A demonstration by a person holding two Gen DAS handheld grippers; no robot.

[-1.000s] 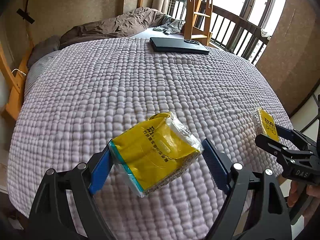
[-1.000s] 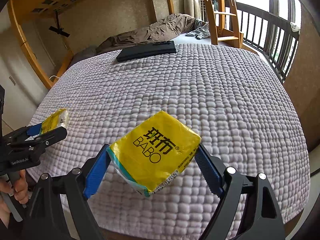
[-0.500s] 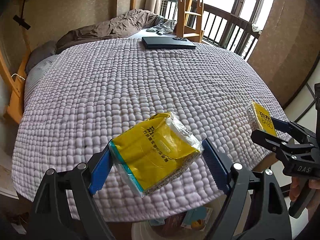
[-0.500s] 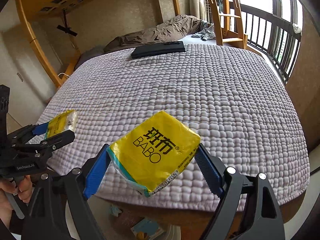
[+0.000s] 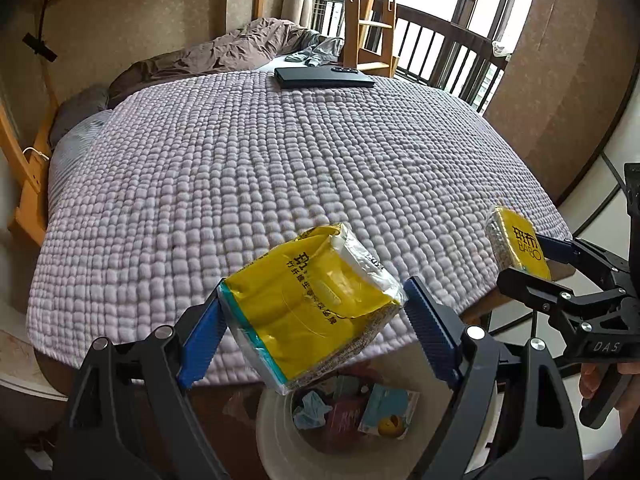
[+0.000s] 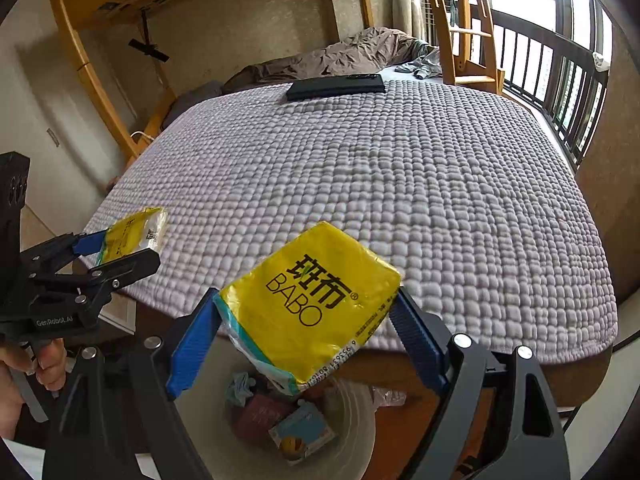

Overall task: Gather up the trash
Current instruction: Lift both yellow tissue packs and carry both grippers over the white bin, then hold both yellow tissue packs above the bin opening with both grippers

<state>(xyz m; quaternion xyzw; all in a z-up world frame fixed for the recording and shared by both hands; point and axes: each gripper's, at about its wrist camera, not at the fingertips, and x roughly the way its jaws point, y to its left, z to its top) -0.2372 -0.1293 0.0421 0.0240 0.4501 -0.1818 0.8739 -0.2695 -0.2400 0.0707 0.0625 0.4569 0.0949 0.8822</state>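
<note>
My left gripper (image 5: 312,316) and right gripper (image 6: 306,320) each clamp a yellow tissue pack (image 5: 304,304) (image 6: 308,300) in their jaws above the near white trash bin (image 6: 352,436)

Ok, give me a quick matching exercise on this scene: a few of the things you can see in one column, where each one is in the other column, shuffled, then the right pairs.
Things:
1. opened yellow tissue pack
2. sealed yellow BABO pack
3. flat black case
4. white bin

Places:
A. lying on the far end of the quilt
B. on the floor below the bed's near edge
C. clamped in the right gripper
D. clamped in the left gripper

Pairs: 1-D, 2-C, 3-A, 4-B
</note>
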